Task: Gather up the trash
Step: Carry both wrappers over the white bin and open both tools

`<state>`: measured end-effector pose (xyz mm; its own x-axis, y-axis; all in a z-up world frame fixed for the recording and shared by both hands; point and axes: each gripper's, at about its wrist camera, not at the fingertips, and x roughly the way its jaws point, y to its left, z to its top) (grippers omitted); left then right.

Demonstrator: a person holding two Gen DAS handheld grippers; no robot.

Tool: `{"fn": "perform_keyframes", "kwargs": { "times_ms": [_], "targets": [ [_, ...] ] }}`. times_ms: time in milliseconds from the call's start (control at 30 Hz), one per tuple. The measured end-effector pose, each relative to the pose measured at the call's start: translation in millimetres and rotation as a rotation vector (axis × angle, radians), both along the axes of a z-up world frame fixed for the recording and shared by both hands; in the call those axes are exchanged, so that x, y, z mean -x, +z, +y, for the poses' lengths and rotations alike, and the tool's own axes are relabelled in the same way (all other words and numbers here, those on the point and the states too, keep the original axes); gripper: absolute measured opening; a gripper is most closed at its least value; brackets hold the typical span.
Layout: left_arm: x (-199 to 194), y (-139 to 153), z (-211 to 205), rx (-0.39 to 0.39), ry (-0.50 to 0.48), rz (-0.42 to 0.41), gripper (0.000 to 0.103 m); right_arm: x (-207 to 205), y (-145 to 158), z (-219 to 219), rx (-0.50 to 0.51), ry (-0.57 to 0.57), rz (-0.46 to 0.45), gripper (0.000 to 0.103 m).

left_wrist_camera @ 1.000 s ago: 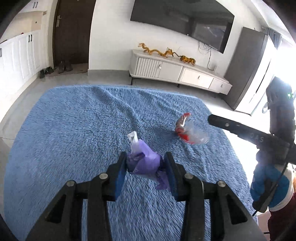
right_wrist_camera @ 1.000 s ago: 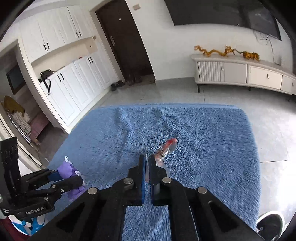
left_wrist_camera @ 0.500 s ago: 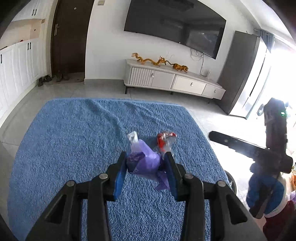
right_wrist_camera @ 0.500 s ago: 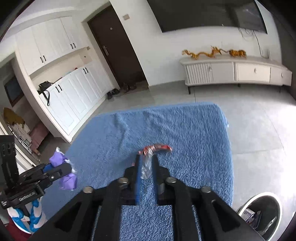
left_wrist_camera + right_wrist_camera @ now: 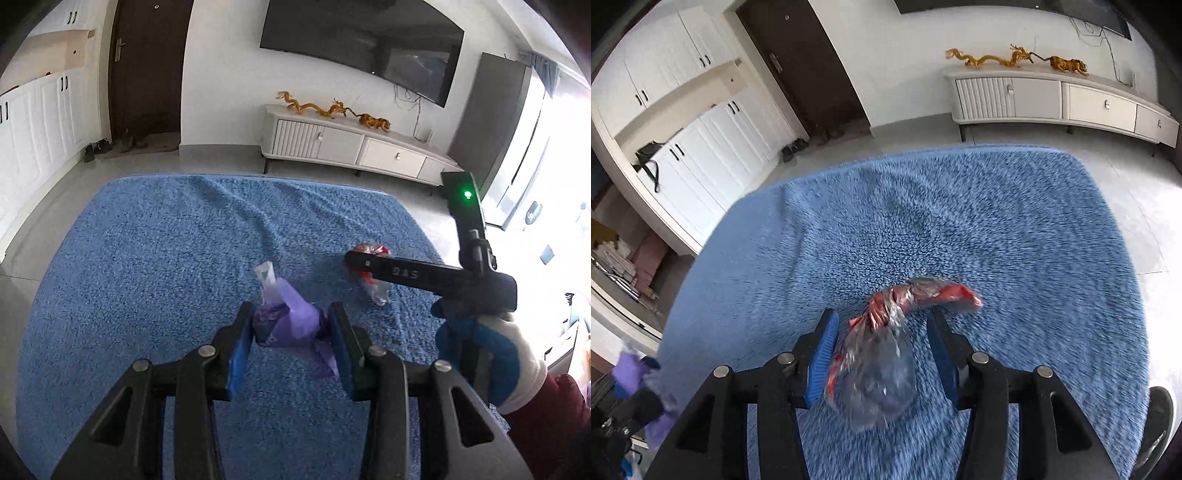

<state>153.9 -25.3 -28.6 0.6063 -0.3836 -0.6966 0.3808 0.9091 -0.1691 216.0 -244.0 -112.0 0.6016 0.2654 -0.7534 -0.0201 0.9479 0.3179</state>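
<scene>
My left gripper (image 5: 290, 332) is shut on a crumpled purple wrapper (image 5: 286, 319) and holds it above the blue rug (image 5: 147, 258). In the right wrist view my right gripper (image 5: 882, 350) has its jaws spread wide. A clear plastic wrapper with red print (image 5: 886, 354) sits between them, touching the left pad; its red end sticks out forward. The same wrapper (image 5: 369, 280) shows in the left wrist view just behind the right gripper's finger (image 5: 399, 271). The purple wrapper (image 5: 631, 376) shows blurred at the lower left of the right wrist view.
A white TV cabinet (image 5: 351, 147) with gold dragon figures stands by the far wall under a TV. White cupboards (image 5: 701, 155) and a dark door (image 5: 809, 62) are at the left. A dark round object (image 5: 1156, 410) sits at the rug's right edge. Grey tile floor surrounds the rug.
My right gripper has opened from shut to wide while swinging with the clear red wrapper, which now lies loose between the jaws. My left gripper keeps its hold on the purple wrapper.
</scene>
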Motion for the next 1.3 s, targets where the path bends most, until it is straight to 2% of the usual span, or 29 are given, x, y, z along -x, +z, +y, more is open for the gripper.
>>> {"fn": "perform_keyframes", "kwargs": {
  "times_ms": [33, 67, 100, 133, 333, 467, 567, 700, 833, 933, 1033, 1133, 1300],
  "targets": [
    [0, -1, 1, -0.002, 0.001, 0.001, 0.038, -1, -2, 2, 0.006, 0.004, 0.002, 0.032],
    [2, -1, 1, -0.005, 0.003, 0.002, 0.038, 0, -3, 5, 0.01, 0.014, 0.0, 0.024],
    [3, -1, 1, -0.006, 0.004, 0.002, 0.038, 1, -4, 6, 0.008, 0.02, -0.001, 0.017],
    [4, 0, 1, -0.006, 0.005, 0.003, 0.038, 5, -3, 6, 0.001, 0.028, -0.006, 0.015],
    [16, 9, -8, -0.002, 0.002, 0.003, 0.038, 44, 19, 3, -0.065, 0.085, -0.072, 0.013],
    [29, 20, -34, -0.02, -0.043, -0.016, 0.038, 86, 48, -25, -0.096, 0.064, -0.145, 0.013],
    [39, 25, -67, -0.028, -0.104, -0.022, 0.038, 123, 64, -64, -0.089, 0.009, -0.183, 0.013],
    [51, 21, -137, -0.036, -0.216, 0.004, 0.038, 170, 64, -123, -0.051, -0.097, -0.183, 0.013],
    [65, 7, -215, -0.043, -0.339, 0.048, 0.038, 219, 38, -194, -0.021, -0.243, -0.118, 0.013],
    [76, -7, -269, -0.052, -0.417, 0.088, 0.038, 252, 5, -240, -0.022, -0.35, -0.048, 0.013],
    [84, -27, -322, -0.059, -0.481, 0.146, 0.038, 267, -21, -266, -0.044, -0.415, 0.003, 0.013],
    [93, -45, -366, -0.089, -0.527, 0.166, 0.04, 282, -59, -289, -0.088, -0.475, 0.064, 0.016],
    [99, -72, -417, -0.113, -0.567, 0.207, 0.041, 288, -100, -309, -0.14, -0.539, 0.121, 0.018]
  ]
}}
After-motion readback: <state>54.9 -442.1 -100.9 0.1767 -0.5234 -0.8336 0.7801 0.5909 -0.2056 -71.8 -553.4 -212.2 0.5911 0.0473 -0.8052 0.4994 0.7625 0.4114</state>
